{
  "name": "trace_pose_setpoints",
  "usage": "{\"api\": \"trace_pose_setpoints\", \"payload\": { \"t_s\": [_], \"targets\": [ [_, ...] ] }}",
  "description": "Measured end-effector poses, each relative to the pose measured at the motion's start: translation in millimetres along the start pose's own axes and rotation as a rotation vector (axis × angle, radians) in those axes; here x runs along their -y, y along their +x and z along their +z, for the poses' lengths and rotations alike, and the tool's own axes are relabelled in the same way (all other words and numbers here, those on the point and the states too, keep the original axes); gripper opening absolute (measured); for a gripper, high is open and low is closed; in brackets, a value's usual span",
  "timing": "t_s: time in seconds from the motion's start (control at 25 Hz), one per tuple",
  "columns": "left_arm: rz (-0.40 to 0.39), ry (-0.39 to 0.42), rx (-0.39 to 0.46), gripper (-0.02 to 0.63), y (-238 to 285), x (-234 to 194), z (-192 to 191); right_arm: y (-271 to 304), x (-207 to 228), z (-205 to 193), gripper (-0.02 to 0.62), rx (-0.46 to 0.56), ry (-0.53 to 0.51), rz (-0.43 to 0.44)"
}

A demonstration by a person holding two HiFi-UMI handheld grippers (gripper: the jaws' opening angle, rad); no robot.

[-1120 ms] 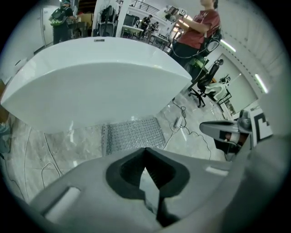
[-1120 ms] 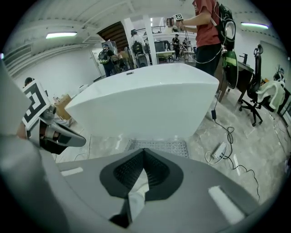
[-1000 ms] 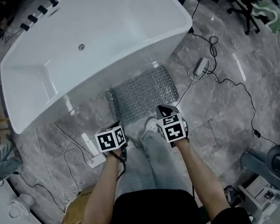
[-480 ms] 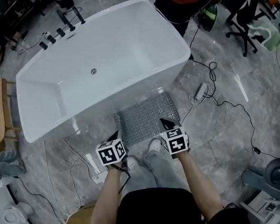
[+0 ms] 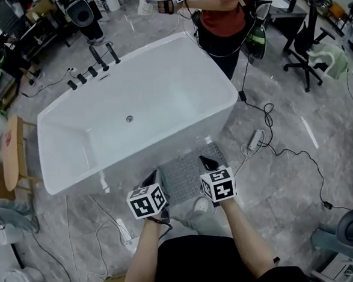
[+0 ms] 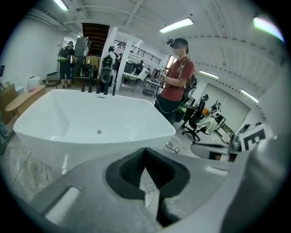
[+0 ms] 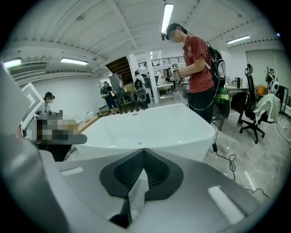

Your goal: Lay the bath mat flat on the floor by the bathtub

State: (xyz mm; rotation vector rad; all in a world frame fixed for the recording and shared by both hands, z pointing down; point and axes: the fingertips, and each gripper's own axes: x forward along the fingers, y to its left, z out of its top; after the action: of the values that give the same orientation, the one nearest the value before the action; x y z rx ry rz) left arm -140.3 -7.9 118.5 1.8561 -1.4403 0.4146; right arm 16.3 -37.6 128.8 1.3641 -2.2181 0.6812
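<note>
The grey, bubbly bath mat [image 5: 186, 174] lies flat on the stone floor against the side of the white bathtub [image 5: 167, 100]. Both grippers hang above its near edge. My left gripper [image 5: 150, 179] is over the mat's left end, my right gripper [image 5: 207, 163] over its right end. Both point down and forward at the tub with their jaws shut and nothing held. In the left gripper view only a sliver of the mat [image 6: 146, 184] shows through the slit of the left gripper [image 6: 146, 175]. The right gripper view shows the same sliver of mat [image 7: 135, 195].
A person in a red shirt [image 5: 224, 20] stands beyond the tub's far end. A power strip with black cables [image 5: 255, 140] lies right of the mat, and a white cable [image 5: 119, 227] lies to its left. A wooden stool [image 5: 12, 156] and an office chair [image 5: 319, 45] stand farther off.
Both grippers have risen from floor level at the mat's near edge. The head view has lifted and shows more of the room. The mat stays flat by the tub.
</note>
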Motion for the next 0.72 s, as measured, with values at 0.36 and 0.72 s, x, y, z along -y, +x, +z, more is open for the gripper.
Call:
{"api": "trace_pose_setpoints", "payload": {
  "t_s": [0.36,0.72],
  "targets": [
    [-0.06,0.047,0.119,0.005,-38.1,37.4,53.0,-25.8,-36.9,58.3,0.008,0.115,-0.036,0.039],
    [-0.022,0.11,0.298,0.005,-88.6,29.7,112.2,-51.9,-84.7,132.9,0.008,0.276,-0.117,0.09]
  ]
}}
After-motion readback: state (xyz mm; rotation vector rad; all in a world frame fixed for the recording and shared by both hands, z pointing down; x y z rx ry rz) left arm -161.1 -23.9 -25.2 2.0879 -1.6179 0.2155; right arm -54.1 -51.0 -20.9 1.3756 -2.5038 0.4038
